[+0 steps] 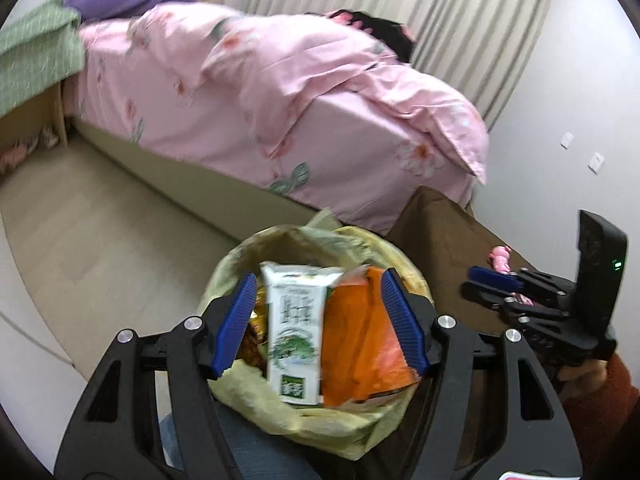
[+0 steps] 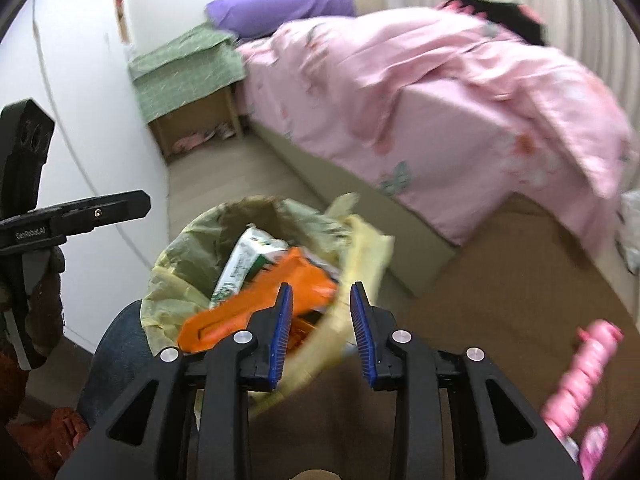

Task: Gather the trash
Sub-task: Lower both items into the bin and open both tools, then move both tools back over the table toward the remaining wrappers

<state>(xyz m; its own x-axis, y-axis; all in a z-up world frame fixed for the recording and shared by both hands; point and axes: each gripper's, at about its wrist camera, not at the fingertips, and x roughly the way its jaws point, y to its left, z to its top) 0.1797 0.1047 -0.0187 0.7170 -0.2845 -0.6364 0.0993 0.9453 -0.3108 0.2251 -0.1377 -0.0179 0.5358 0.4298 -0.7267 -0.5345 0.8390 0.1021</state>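
The trash bin (image 1: pixel 320 320), lined with a yellowish bag (image 2: pixel 172 280), sits on the floor just beside a brown mat (image 2: pixel 500 280) at the foot of the bed (image 1: pixel 280 120). In it I see a white-and-green carton (image 1: pixel 296 332) and orange packaging (image 1: pixel 360 340), piled to the rim. My left gripper (image 1: pixel 318 324) hangs over the bin with its jaws spread wide, gripping nothing. My right gripper (image 2: pixel 322 330) is parted too; a blurred fold of the bag's edge lies between its blue pads (image 2: pixel 282 332), not pinched as far as I can tell. I judge a drop-off into the bin just finished. Next I'd swing right to the pink wrapped item (image 2: pixel 580 376) on the mat and line up around it before closing.
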